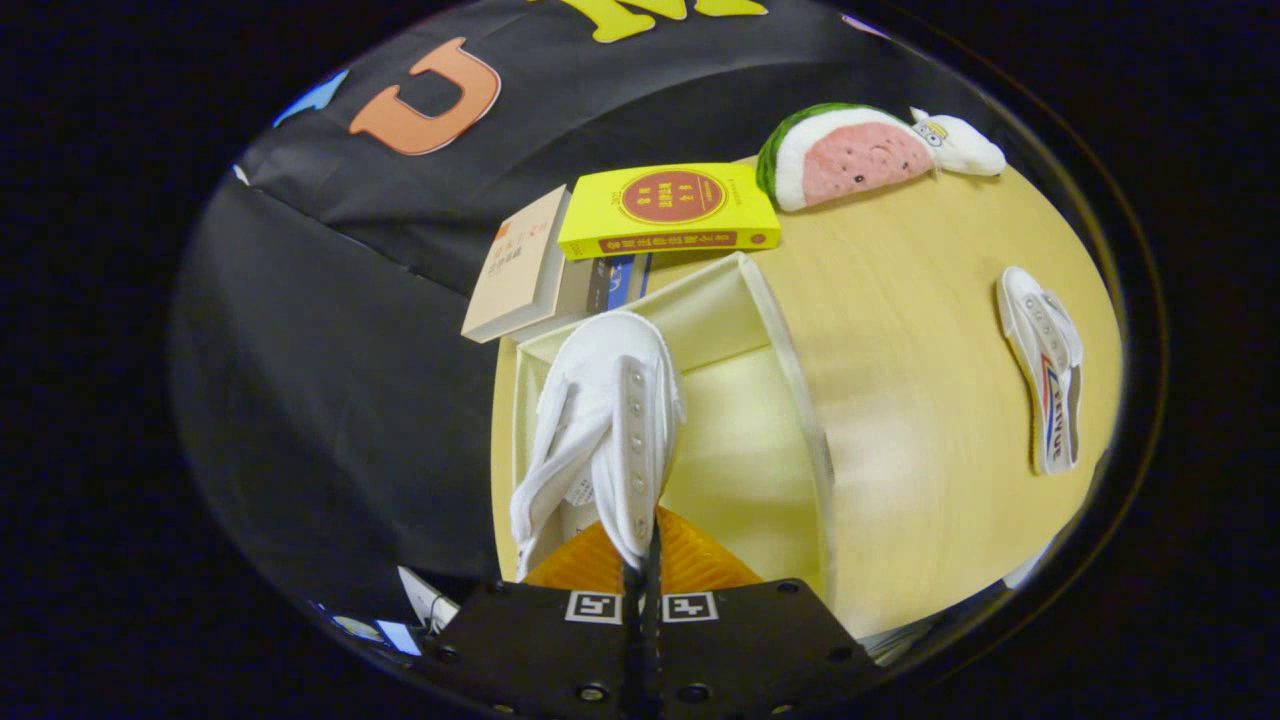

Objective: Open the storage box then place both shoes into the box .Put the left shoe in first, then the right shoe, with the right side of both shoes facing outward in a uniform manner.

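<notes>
I am lowering the first shoe into the storage box (790,400), a pale cream, open-topped container whose rim and inner walls show just ahead of my fingers on the wooden table (920,330); its floor looks bare, so I judge this to be the left shoe going in first. To do it well I should keep the shoe over the half of the box nearer the black cloth, let it down until the sole meets the floor, and leave room beside it for the second one, with its right side turned outward. I should not release while it hangs, or it may tip against the wall. Beyond the box lie a yellow book (668,208) and a beige book (520,268), with a watermelon plush (845,152) farther off. The other shoe (1045,370) lies on its side well apart on the table, showing a striped flank. The white canvas shoe (605,420) I carry has a row of metal eyelets and loose straps, and hangs toe-away over the box. My gripper (643,560) is closed narrow, both fingers pinching the shoe's edge near its opening.
</notes>
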`<control>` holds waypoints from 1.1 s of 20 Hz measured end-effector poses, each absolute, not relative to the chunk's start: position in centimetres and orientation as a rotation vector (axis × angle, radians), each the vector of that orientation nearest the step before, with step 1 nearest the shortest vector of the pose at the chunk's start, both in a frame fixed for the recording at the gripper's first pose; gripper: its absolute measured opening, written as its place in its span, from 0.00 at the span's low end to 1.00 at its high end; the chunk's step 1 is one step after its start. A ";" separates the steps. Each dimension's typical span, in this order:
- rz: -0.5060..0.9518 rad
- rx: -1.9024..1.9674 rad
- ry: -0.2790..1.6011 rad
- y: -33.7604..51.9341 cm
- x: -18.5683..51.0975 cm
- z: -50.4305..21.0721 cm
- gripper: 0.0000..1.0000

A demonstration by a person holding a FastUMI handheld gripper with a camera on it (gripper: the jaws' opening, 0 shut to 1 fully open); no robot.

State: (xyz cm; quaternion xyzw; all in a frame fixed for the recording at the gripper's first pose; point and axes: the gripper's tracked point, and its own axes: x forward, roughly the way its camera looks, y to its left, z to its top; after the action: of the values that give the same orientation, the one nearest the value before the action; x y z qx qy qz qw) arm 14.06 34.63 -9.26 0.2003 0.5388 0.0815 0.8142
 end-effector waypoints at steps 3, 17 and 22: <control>0.144 0.374 1.135 35.2 14.9 -11.2 0.00; 0.222 -0.020 1.274 37.4 13.9 -17.7 0.00; 0.195 0.000 1.353 36.5 14.8 -19.5 0.02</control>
State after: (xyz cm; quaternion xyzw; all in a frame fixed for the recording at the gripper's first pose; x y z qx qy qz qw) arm 14.79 36.47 -19.50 0.0001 0.6251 0.0902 0.7753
